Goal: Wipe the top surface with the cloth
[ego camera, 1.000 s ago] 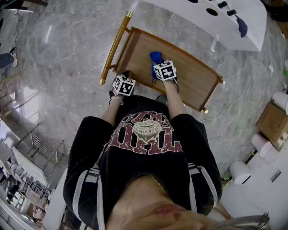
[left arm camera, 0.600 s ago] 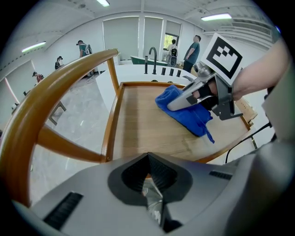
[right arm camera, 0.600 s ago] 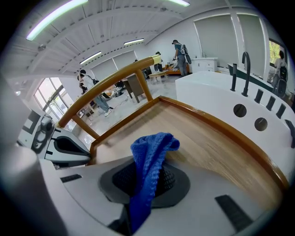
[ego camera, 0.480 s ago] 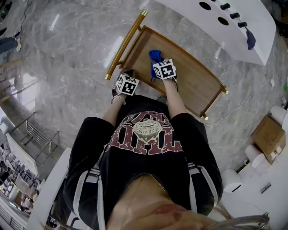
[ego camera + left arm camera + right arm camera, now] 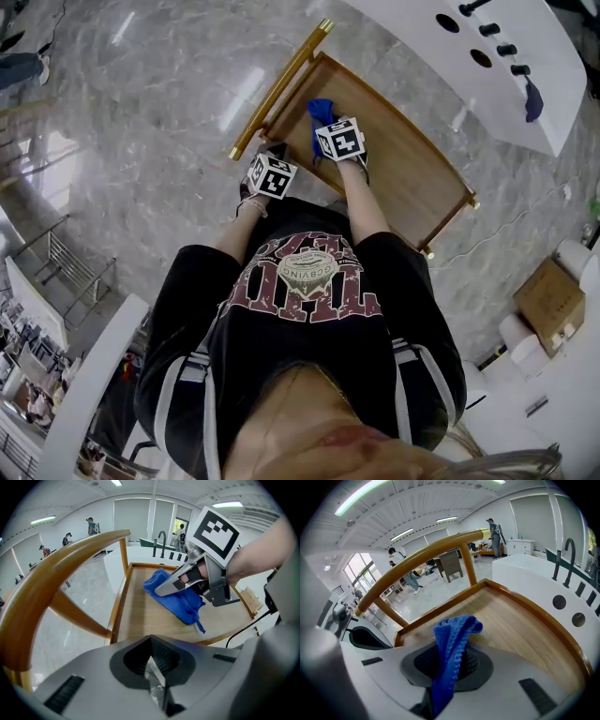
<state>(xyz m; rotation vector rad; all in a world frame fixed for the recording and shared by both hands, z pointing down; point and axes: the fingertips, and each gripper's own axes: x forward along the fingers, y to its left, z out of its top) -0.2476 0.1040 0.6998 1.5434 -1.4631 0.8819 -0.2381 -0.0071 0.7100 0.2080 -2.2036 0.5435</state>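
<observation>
A blue cloth [image 5: 322,112] lies bunched on the wooden cart top [image 5: 403,159] near its handle end. My right gripper [image 5: 340,139] is shut on the cloth; in the right gripper view the cloth [image 5: 452,639] rises out of the closed right gripper [image 5: 450,663] and folds over above the wood [image 5: 511,625]. My left gripper [image 5: 270,171] hovers off the cart's near edge, beside the handle [image 5: 281,89]. In the left gripper view the left gripper [image 5: 151,660] is shut and holds nothing I can name. That view also shows the cloth [image 5: 176,599] pressed on the wood under the right gripper [image 5: 197,576].
A raised wooden rim [image 5: 117,606] runs round the cart top. The curved brass-coloured handle [image 5: 422,559] stands at one end. A white counter [image 5: 469,56] with round holes lies just beyond the cart. A cardboard box [image 5: 553,291] and white rolls sit on the marble floor at right.
The right gripper has slid the cloth along the cart top toward the handle end. The left gripper has stayed by the near edge. The head view has shifted.
</observation>
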